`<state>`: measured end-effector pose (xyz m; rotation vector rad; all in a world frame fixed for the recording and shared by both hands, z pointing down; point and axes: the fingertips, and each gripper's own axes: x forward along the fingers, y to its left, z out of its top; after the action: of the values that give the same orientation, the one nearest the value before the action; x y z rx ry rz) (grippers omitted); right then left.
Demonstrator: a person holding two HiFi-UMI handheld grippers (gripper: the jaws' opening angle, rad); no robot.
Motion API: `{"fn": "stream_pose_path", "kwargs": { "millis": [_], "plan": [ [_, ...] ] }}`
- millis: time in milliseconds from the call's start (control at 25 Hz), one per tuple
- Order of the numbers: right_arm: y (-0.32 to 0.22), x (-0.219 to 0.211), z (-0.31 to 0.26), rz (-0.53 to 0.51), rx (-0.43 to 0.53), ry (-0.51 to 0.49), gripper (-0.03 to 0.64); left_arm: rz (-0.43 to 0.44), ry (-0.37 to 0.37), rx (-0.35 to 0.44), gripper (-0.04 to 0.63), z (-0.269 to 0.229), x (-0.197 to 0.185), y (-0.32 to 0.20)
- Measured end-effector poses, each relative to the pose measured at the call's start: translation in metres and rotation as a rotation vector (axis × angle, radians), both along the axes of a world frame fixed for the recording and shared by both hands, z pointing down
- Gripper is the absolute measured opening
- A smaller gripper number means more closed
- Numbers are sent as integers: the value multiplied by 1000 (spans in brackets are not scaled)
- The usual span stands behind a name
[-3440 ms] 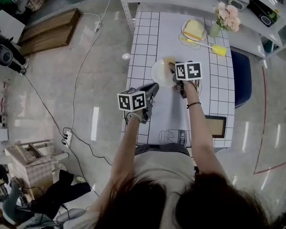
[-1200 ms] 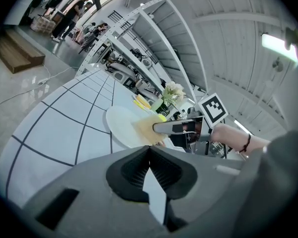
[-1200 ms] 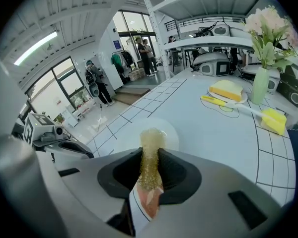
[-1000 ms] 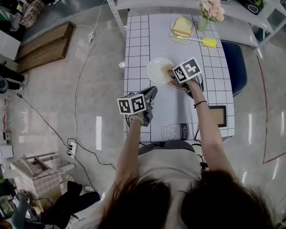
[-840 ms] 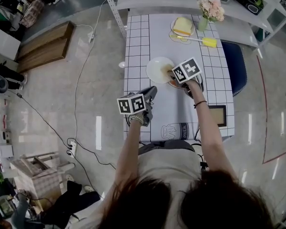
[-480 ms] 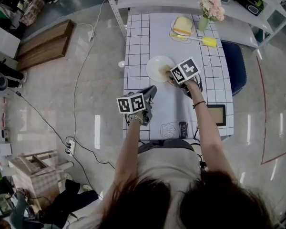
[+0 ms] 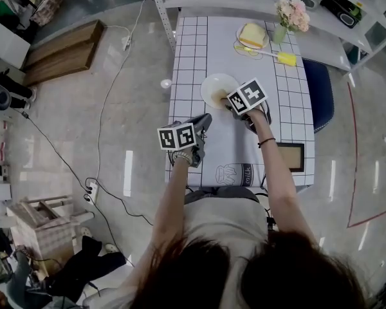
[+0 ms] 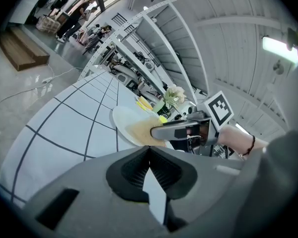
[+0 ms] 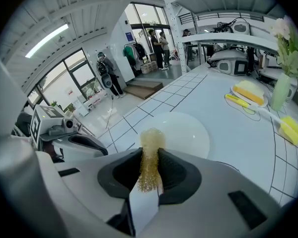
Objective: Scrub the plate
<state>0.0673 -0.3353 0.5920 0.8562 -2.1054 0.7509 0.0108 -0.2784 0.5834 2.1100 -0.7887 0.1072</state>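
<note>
A white plate point(image 7: 219, 84) lies on the grid-patterned table point(image 7: 193, 50). My right gripper point(image 7: 226, 101) is at the plate's near right edge, shut on a golden mesh scrubber point(image 9: 150, 155) whose free end rests on the plate point(image 9: 186, 133). In the left gripper view the scrubber point(image 8: 139, 131) lies on the plate point(image 8: 123, 119) under the right gripper point(image 8: 159, 131). My left gripper point(image 7: 207, 118) hovers over the table nearer the person, left of the plate, shut with nothing between its jaws.
At the table's far end stand a yellow sponge on a small dish point(image 7: 251, 36), a yellow-headed brush point(image 7: 281, 57) and a vase of flowers point(image 7: 291, 17). A dark picture frame point(image 7: 289, 157) lies near the front right corner. Shelving runs behind the table.
My right gripper has moved the scrubber from the plate's right rim a little further onto the plate. The left gripper has stayed in place.
</note>
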Motion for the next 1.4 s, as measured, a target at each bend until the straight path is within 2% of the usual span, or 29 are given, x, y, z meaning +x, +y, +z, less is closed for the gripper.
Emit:
{"fn": "stream_pose_path", "kwargs": {
  "millis": [680,1400],
  "plan": [
    [-3,-32,0,-54,1,-48,74,-44,16,2,11,-2,-15,-5],
    [-20,-48,1,-50,40,-97,74,-73,29,2,11,-3,-25,-14]
  ]
}}
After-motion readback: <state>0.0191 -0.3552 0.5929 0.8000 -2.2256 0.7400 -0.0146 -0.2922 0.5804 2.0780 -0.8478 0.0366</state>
